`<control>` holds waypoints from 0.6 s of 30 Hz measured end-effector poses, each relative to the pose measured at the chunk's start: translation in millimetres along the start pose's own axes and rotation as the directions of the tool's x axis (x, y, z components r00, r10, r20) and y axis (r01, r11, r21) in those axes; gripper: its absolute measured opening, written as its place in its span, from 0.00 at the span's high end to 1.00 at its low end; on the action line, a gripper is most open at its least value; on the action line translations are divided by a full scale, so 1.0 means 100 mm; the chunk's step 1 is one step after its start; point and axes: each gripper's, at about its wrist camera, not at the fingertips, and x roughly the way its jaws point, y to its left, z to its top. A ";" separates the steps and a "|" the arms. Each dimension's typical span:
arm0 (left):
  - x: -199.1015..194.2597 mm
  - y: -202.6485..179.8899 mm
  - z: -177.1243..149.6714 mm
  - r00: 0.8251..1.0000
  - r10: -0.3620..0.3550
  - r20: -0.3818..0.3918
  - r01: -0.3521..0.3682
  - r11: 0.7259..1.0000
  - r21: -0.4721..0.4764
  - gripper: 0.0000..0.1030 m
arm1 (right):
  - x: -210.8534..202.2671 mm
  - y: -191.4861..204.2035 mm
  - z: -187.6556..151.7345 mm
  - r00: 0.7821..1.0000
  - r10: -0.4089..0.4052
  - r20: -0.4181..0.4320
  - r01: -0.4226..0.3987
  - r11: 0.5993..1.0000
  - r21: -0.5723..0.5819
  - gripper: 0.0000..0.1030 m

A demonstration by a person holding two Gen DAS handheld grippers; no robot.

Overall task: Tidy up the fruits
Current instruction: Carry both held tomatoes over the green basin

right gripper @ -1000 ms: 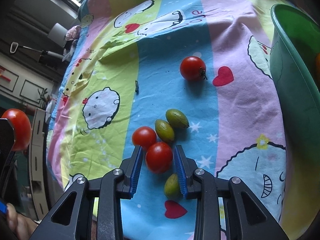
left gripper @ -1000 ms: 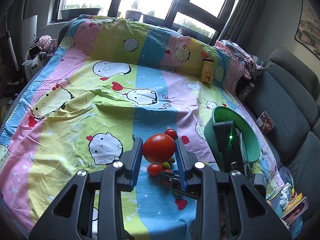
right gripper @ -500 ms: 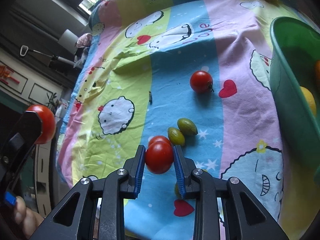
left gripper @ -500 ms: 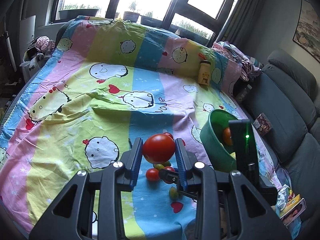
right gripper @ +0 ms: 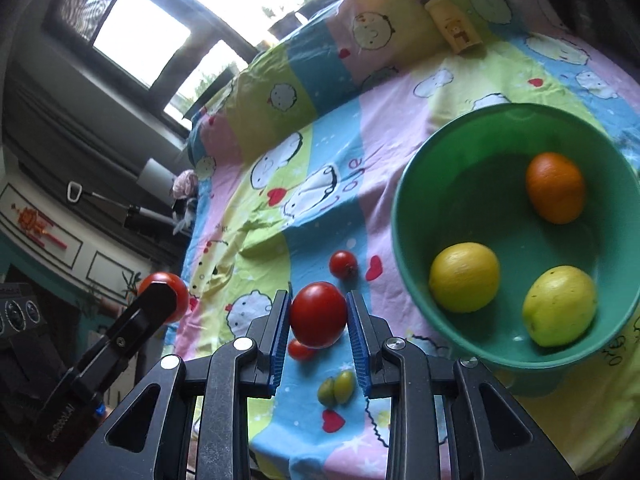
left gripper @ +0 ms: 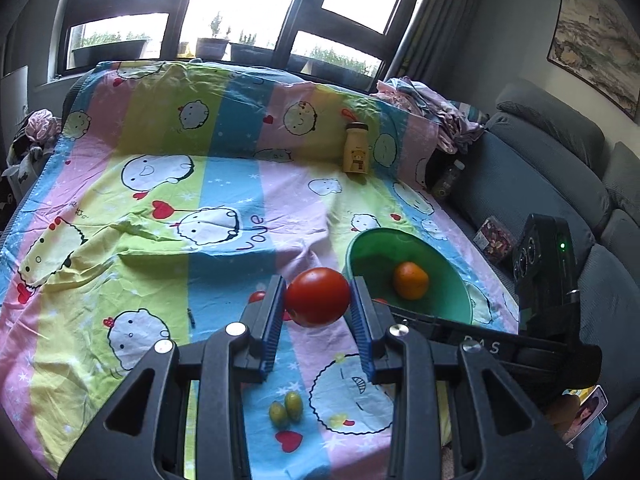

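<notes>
My left gripper [left gripper: 318,308] is shut on a large red tomato [left gripper: 318,297], held in the air left of the green bowl [left gripper: 360,254]. My right gripper [right gripper: 318,318] is shut on a red tomato [right gripper: 318,314], held above the sheet left of the green bowl [right gripper: 404,248]. The bowl holds an orange [right gripper: 555,192] and two yellow lemons [right gripper: 464,277]. On the sheet lie a small tomato [right gripper: 343,264], another small tomato [right gripper: 300,350] and two green olive-like fruits [right gripper: 336,389]. The left gripper with its tomato [right gripper: 162,294] shows at the left of the right wrist view.
A yellow bear-print bottle [left gripper: 356,154] stands at the far side of the cartoon-print sheet [left gripper: 160,200]. A grey sofa [left gripper: 540,184] runs along the right. The right gripper's camera body [left gripper: 546,276] is at the right, beyond the bowl.
Both grippers have risen and moved toward the bowl, each carrying its tomato. The right gripper lifted its tomato off the sheet; the bowl's inside now shows.
</notes>
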 end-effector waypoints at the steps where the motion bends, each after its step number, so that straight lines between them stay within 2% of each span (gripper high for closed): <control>1: 0.03 -0.05 0.01 1.000 -0.012 -0.004 0.012 1.000 0.007 0.69 | -0.06 -0.05 0.02 1.000 -0.003 0.020 0.003 1.000 0.015 0.71; 10: 0.39 -0.46 0.08 0.994 -0.095 -0.049 0.098 0.994 0.056 0.69 | -0.43 -0.41 0.14 0.987 -0.073 0.140 0.056 0.992 0.117 0.71; 18: 0.67 -0.67 0.11 0.989 -0.127 -0.079 0.133 0.988 0.080 0.69 | -0.63 -0.68 0.15 0.967 -0.138 0.214 0.098 0.977 0.190 0.71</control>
